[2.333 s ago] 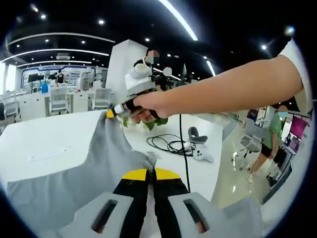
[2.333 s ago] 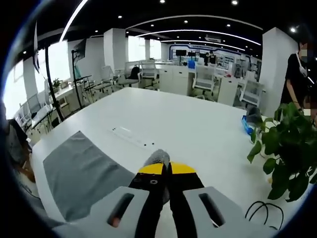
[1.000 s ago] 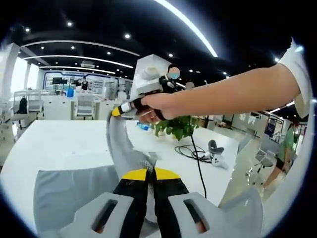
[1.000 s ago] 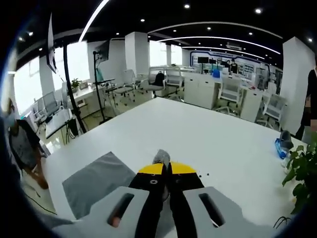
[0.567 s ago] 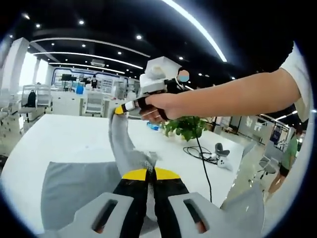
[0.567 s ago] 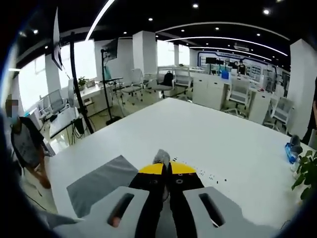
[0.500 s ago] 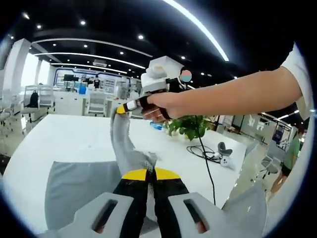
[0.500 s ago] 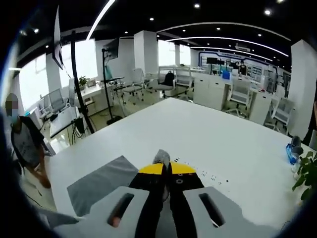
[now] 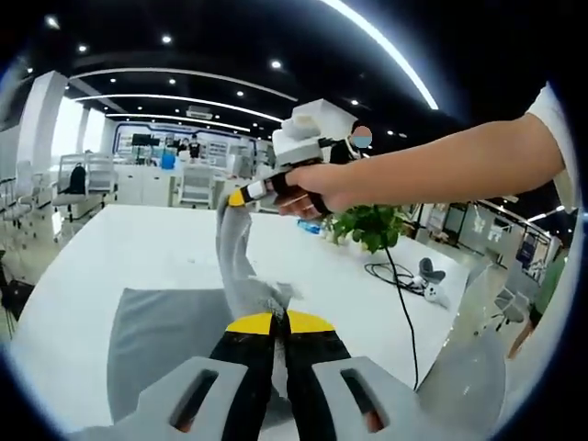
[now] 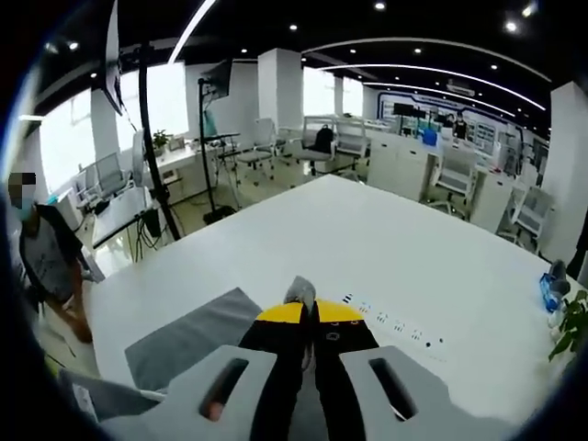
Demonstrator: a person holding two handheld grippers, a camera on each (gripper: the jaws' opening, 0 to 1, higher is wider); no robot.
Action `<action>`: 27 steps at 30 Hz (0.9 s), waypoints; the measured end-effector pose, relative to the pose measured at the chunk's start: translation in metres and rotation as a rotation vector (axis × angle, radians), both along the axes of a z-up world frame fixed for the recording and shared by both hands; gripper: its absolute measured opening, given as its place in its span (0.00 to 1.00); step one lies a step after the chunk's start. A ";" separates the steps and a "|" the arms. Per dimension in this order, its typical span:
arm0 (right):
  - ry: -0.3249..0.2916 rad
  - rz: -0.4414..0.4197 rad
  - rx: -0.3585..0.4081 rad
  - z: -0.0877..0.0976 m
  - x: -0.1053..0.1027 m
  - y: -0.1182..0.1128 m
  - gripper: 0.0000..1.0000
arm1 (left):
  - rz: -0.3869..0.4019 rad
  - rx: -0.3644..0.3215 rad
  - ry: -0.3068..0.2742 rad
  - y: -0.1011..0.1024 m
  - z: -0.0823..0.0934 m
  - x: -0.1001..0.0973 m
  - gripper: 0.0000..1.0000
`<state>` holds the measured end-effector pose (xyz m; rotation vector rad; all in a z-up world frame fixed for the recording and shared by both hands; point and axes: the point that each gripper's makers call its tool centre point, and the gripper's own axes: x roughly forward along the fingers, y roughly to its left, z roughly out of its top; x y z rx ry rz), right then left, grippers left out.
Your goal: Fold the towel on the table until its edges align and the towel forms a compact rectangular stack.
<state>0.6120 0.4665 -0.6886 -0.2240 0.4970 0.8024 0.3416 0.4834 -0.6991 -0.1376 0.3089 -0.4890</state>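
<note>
While both our tongs, left (image 9: 278,317) and right (image 10: 309,308), stay clamped on the soft grey cloth towel's (image 9: 165,340) lifted edge, we should carry it level over the half lying below them on the white table (image 9: 129,248).

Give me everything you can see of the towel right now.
The towel is plain grey, soft-looking cloth. Part of it lies flat on the white table; one edge is lifted off it. The left gripper is shut on a bunched bit, and a strip rises from there to the right gripper, also shut on it. In the right gripper view a flat grey panel lies near the table's edge.
</note>
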 end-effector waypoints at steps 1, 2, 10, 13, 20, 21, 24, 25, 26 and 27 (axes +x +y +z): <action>-0.002 0.005 0.002 0.002 -0.001 0.002 0.00 | 0.003 -0.003 -0.002 0.002 0.001 0.000 0.03; -0.008 0.013 0.004 0.004 -0.001 0.006 0.00 | 0.004 -0.004 -0.002 0.003 0.001 0.000 0.03; -0.026 0.050 0.007 0.010 0.006 0.038 0.00 | 0.043 -0.016 -0.010 0.027 0.003 -0.001 0.03; -0.023 0.066 0.001 0.004 0.005 0.048 0.00 | 0.053 -0.016 -0.004 0.035 0.000 -0.003 0.03; -0.006 0.098 -0.009 -0.011 0.004 0.075 0.00 | 0.080 -0.008 0.018 0.052 -0.011 -0.008 0.03; -0.005 0.102 -0.011 -0.012 0.003 0.078 0.00 | 0.083 -0.009 0.019 0.054 -0.012 -0.009 0.03; -0.001 0.112 -0.012 -0.013 -0.002 0.089 0.00 | 0.098 -0.012 0.027 0.064 -0.017 -0.009 0.03; -0.001 0.117 -0.016 -0.015 0.000 0.095 0.00 | 0.103 -0.014 0.028 0.066 -0.018 -0.009 0.03; -0.001 0.119 -0.017 -0.016 0.000 0.097 0.00 | 0.108 -0.017 0.029 0.070 -0.019 -0.008 0.03; 0.001 0.123 -0.016 -0.017 0.000 0.101 0.00 | 0.112 -0.016 0.030 0.072 -0.018 -0.009 0.03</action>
